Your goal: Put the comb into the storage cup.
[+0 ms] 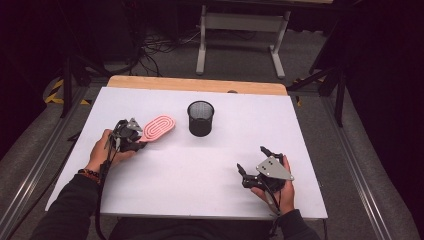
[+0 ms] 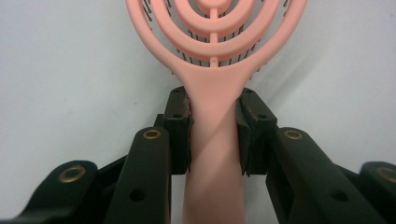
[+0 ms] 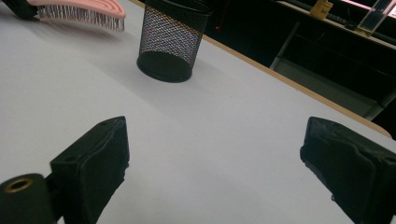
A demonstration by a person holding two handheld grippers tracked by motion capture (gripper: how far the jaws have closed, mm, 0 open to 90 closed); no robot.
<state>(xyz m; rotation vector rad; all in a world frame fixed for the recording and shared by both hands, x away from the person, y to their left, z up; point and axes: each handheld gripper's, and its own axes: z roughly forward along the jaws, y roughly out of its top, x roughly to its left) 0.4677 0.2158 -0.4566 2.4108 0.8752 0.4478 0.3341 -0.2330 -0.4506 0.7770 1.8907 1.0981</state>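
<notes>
A pink vented hairbrush [image 1: 158, 128] is at the left of the white table [image 1: 210, 165], and my left gripper [image 1: 135, 139] is shut on its handle. In the left gripper view both black pads press the sides of the pink handle [image 2: 214, 135], with the ringed brush head [image 2: 215, 28] beyond them. The right gripper view shows the brush [image 3: 79, 11] off the table surface, bristles pointing down. A black mesh cup [image 1: 200, 118] stands upright at mid-table, also seen as the mesh cup [image 3: 170, 39]. My right gripper [image 1: 251, 159] rests near the front right, open with nothing between its jaws.
A wooden strip [image 1: 197, 84] runs along the table's far edge. Beyond it stand a white table frame [image 1: 242, 35] and cables on the floor. A metal rail [image 1: 357, 170] runs along the right side of the table.
</notes>
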